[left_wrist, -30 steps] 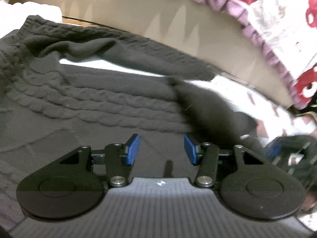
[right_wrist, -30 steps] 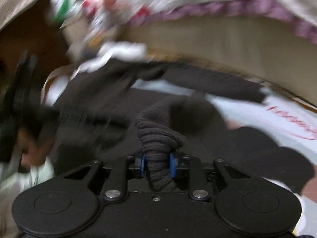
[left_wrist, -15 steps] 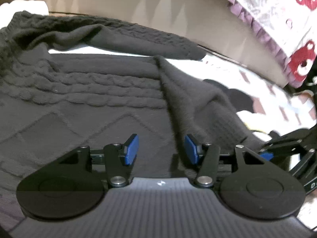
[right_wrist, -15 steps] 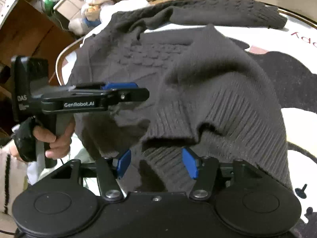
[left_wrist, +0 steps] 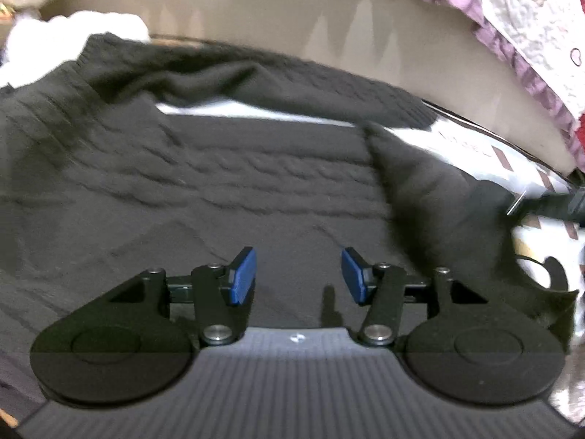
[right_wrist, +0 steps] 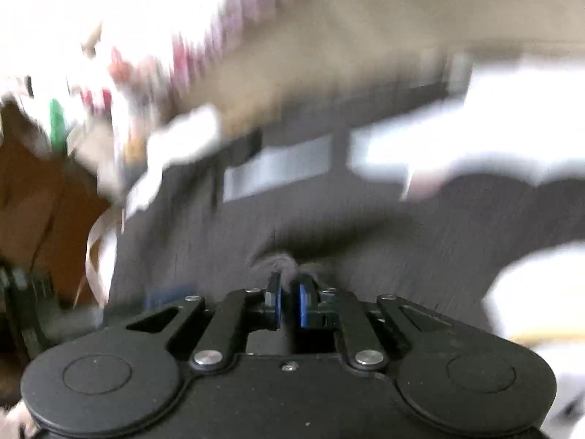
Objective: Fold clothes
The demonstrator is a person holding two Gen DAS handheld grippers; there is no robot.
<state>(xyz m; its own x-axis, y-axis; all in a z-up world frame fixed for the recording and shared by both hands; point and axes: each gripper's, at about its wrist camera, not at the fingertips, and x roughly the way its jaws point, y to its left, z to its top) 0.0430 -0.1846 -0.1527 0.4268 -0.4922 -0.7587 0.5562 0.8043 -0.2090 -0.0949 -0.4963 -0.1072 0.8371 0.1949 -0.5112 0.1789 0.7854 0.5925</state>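
Now, left gripper (left_wrist: 298, 274) fingers apart above dark sweater (left_wrist: 226, 190), right gripper (right_wrist: 289, 298) fingers pinching its fabric.

Black tongs (left_wrist: 298, 276), blue pads (left_wrist: 243, 274), silver screws (right_wrist: 207, 357)

Indoor light was soft and dim. The left wrist view smeared slightly at its bowed edges; the right wrist view was heavily motion-blurred, whites blown out.

Sweater (left_wrist: 226, 190): dark grey knitted cloth, matt, raised cable ribs; left gripper (left_wrist: 298, 274): matt black plastic arms, blue pads (left_wrist: 244, 274), shiny metal pivot screws (left_wrist: 216, 332); quilt (left_wrist: 533, 18): stitched cloth, purple ruffled edge; table (left_wrist: 471, 142): glossy white.
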